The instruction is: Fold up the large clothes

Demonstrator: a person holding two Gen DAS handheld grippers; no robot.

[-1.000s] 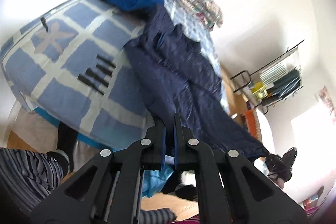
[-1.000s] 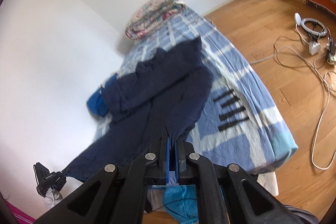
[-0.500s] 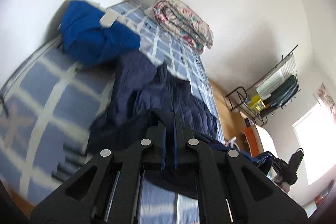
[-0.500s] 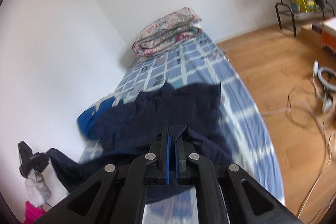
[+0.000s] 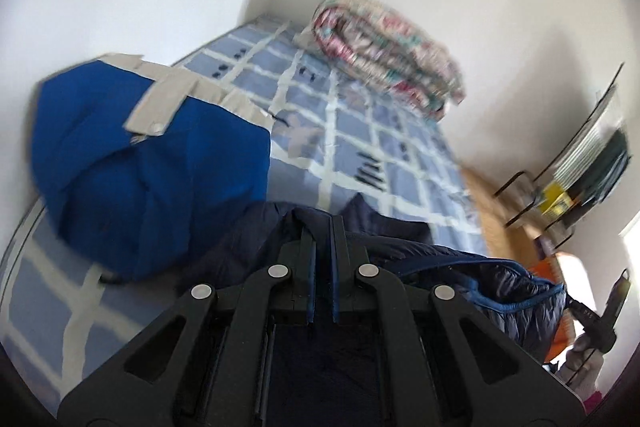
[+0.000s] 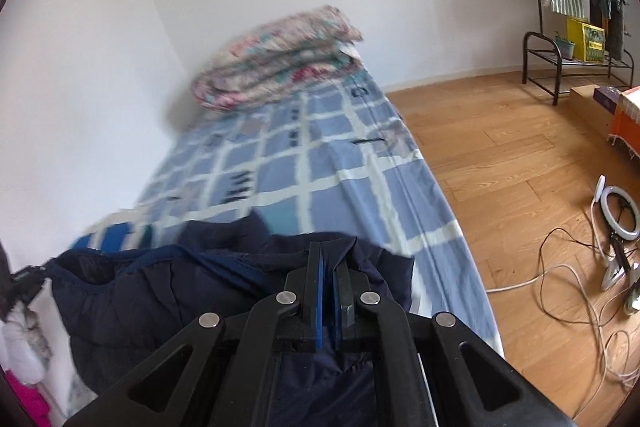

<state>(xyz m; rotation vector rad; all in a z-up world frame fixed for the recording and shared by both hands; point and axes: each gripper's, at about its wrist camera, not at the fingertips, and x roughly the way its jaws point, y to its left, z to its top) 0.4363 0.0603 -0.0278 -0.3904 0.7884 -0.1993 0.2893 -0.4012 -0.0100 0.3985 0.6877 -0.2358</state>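
A dark navy padded coat (image 5: 452, 267) is bunched between the two grippers over a bed with a blue and white checked sheet (image 5: 360, 131). My left gripper (image 5: 323, 227) is shut on one edge of the coat, whose fabric folds over the fingertips. My right gripper (image 6: 329, 251) is shut on the coat's (image 6: 168, 291) other edge. The cloth sags between them with a blue-piped hem showing. At the right edge of the left wrist view the other gripper (image 5: 600, 311) shows, held by a hand.
A bright blue garment (image 5: 132, 163) lies on the bed by the wall. A folded floral quilt (image 6: 276, 59) sits at the bed's far end. To the right are wooden floor (image 6: 500, 163), cables and a ring light (image 6: 616, 203), and a metal clothes rack (image 6: 560, 63).
Both grippers have swept along the bed towards the quilt, carrying the coat's edge over the rest of it. The coat lay stretched out before and is now doubled up and bunched.
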